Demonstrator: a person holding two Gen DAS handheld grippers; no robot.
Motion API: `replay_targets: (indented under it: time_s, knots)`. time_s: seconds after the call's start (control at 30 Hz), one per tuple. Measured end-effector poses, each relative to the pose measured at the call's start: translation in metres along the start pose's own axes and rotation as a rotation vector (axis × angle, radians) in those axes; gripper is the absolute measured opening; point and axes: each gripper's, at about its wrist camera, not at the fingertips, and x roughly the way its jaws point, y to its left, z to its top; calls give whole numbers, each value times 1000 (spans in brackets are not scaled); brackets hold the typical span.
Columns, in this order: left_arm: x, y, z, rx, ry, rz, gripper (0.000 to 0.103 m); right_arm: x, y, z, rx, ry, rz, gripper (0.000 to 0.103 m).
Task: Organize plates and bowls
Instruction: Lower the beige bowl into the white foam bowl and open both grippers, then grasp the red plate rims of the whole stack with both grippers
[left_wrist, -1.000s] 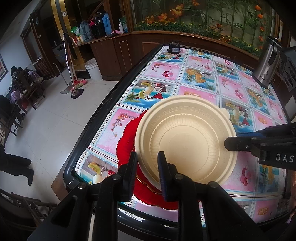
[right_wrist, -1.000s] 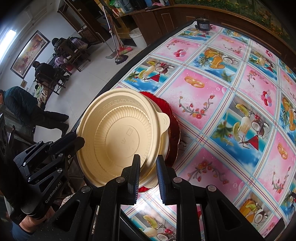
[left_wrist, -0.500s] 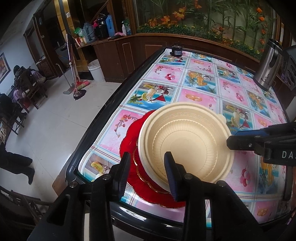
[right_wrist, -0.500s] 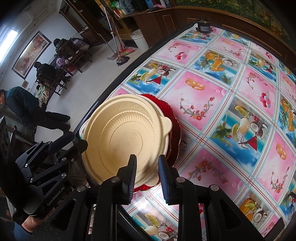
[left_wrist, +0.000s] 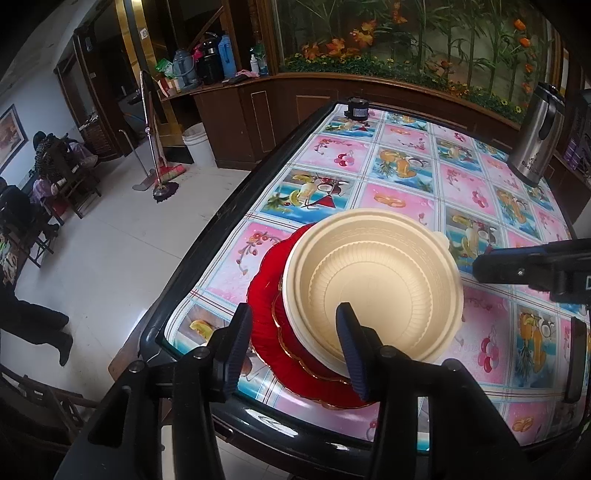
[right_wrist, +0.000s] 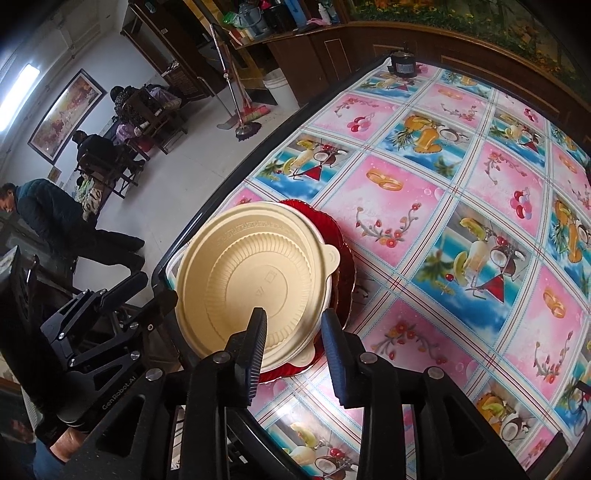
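Cream bowl (left_wrist: 373, 284) upright, mouth up, on red plates (left_wrist: 269, 295), both claws just parted, empty.

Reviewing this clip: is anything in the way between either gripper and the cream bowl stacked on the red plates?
Nothing visible. The cream bowl sits on the red plates near the table edge. The left gripper and right gripper have just been opening; their jaws stand apart around its near rim, pads off it.
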Motion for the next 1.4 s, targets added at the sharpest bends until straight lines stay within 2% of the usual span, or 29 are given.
replay_targets:
  time_s: [0.13, 0.5, 0.63, 0.7, 0.8, 0.93, 1.17, 1.4]
  knots:
    - [-5, 3, -1, -13, -12, 9, 53, -11, -7, -2, 17, -22, 3, 38]
    - [-17, 6, -8, -30, -23, 32, 54, -28, -35, -8, 104, -55, 13, 39]
    - [-24, 8, -12, -43, -35, 46, 63, -32, -44, -13, 125, -63, 11, 39]
    - [-26, 9, -14, -46, -36, 52, 63, -33, -49, -15, 137, -65, 9, 39]
    - [-30, 12, -17, -56, -36, 62, 64, -33, -57, -20, 156, -60, 4, 39]
    - [-35, 18, -19, -82, -44, 79, 69, -31, -67, -26, 177, -49, -5, 40]
    - [-42, 34, -26, -142, -44, 97, 70, -25, -85, -31, 212, -46, -39, 40]
    - [-41, 47, -35, -186, -20, 98, 70, -8, -98, -39, 237, -4, -59, 40]
